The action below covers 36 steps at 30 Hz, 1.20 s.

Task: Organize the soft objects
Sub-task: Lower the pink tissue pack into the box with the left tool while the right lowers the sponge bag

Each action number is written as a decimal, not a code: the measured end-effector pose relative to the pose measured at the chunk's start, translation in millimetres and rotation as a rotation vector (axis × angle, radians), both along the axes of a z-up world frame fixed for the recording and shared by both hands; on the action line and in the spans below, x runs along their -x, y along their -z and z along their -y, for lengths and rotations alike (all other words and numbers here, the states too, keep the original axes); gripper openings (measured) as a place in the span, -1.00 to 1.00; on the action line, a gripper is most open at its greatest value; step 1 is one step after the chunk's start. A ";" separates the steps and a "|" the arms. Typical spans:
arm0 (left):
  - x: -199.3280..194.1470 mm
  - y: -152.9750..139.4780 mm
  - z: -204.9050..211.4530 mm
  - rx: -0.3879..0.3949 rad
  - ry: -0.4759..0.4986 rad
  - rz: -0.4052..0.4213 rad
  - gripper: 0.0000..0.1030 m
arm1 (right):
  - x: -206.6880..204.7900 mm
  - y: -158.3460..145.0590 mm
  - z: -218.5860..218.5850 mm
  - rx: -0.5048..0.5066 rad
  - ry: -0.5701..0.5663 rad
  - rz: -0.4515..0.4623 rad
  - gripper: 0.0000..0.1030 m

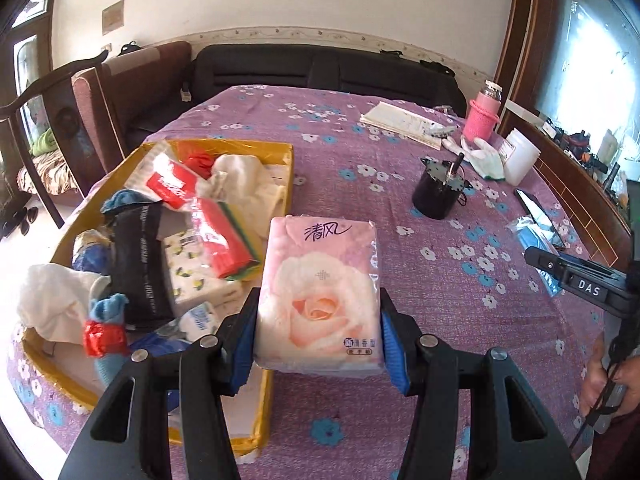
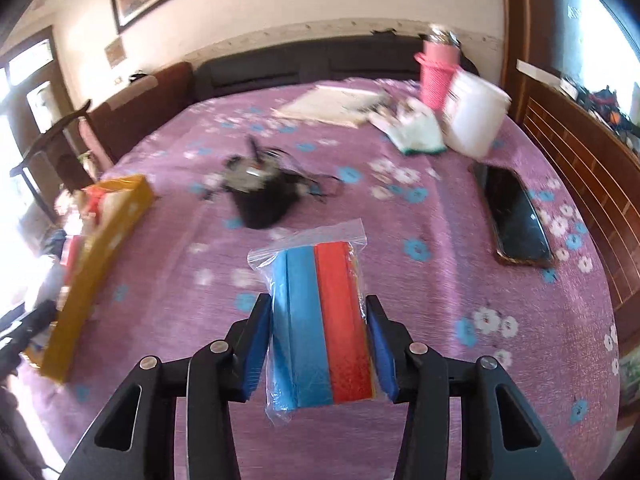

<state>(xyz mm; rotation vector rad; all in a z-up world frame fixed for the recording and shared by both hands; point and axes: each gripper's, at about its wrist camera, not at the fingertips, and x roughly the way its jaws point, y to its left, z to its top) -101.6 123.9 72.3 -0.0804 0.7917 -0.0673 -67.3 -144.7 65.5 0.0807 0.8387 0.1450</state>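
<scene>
My left gripper is shut on a pink tissue pack with a rose print, held above the table beside the right rim of a yellow box. The box holds several soft things: white cloths, red packets, a black pack, socks. My right gripper is shut on a clear zip bag of blue and red cloths, above the purple tablecloth. The yellow box lies to its left. The right gripper also shows at the right edge of the left wrist view.
On the purple flowered tablecloth stand a black pot with a pen, a pink bottle, a white jar, white gloves, papers and a phone. A sofa and chairs stand behind.
</scene>
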 end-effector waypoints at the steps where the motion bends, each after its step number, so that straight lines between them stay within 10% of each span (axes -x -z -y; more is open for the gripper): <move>1: 2.1 -1.0 -3.5 -0.001 -0.006 0.005 0.02 | 1.0 -3.8 -6.1 -0.003 -0.012 0.006 -0.05; 36: 19.1 3.8 -81.1 0.077 -0.113 0.020 0.02 | 1.9 -24.8 -152.4 0.007 -0.272 0.012 -0.03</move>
